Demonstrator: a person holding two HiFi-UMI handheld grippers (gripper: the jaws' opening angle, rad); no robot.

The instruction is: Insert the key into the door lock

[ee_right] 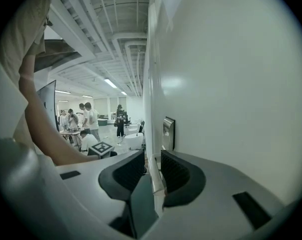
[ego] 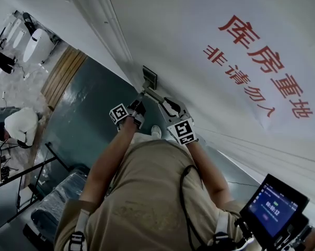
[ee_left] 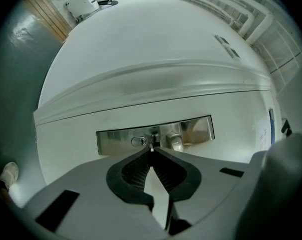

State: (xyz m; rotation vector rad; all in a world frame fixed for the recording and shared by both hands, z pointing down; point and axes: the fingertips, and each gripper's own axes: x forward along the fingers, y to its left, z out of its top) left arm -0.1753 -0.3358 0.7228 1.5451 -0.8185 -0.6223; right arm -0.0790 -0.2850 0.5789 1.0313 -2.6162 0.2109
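L gripper point(ee_left: 152, 151) clenched on key point(ee_left: 152, 145) just by keyhole point(ee_left: 138, 141); R gripper point(ee_right: 152, 157) grasping door handle point(ee_right: 155, 179).

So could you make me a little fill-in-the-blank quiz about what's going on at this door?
1. The left gripper is shut on a small ___, near the keyhole.
2. On the door, the right gripper has the ___ between its jaws.
3. The sign bears ___ characters.
Missing words: key, handle, red.
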